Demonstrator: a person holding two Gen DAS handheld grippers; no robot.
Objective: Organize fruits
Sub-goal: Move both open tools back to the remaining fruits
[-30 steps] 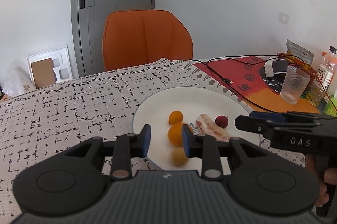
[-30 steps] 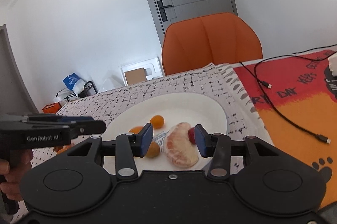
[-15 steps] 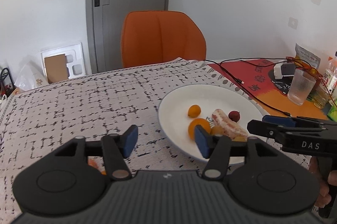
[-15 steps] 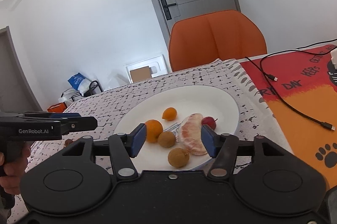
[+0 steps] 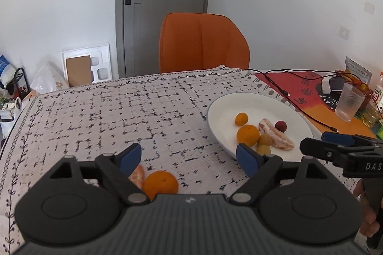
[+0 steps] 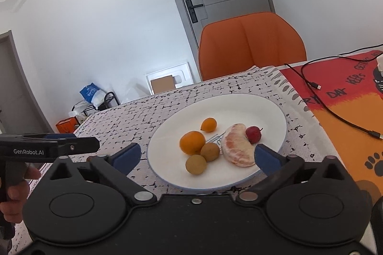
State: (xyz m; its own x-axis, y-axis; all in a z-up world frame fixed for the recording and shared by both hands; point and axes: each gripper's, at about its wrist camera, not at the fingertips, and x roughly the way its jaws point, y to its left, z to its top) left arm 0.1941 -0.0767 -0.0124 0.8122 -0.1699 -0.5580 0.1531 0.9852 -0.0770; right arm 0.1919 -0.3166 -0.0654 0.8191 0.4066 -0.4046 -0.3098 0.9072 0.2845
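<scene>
A white plate (image 6: pixel 268 106) on the patterned tablecloth holds an orange (image 6: pixel 192 142), a small kumquat (image 6: pixel 208 124), two brown longans (image 6: pixel 209 151), a peeled pomelo segment (image 6: pixel 238 149) and a red lychee (image 6: pixel 253 133). The plate also shows in the left wrist view (image 5: pixel 253 104). My left gripper (image 5: pixel 189 159) is open and empty, low over the cloth left of the plate. An orange (image 5: pixel 160 184) and a peeled citrus segment (image 5: pixel 137 177) lie on the cloth by its left finger. My right gripper (image 6: pixel 195 156) is open and empty at the plate's near rim.
An orange chair (image 5: pixel 203 44) stands behind the table. A red-orange mat (image 6: pixel 347 111) with a black cable (image 6: pixel 335 111) lies right of the plate. A ribbed glass (image 5: pixel 349 105), a bottle and a snack bag (image 5: pixel 357 70) stand at the far right.
Both grippers opened wide and drew back from the plate. The left one swung left, where an orange and a segment on the cloth came into view. An orange and longans now rest on the plate.
</scene>
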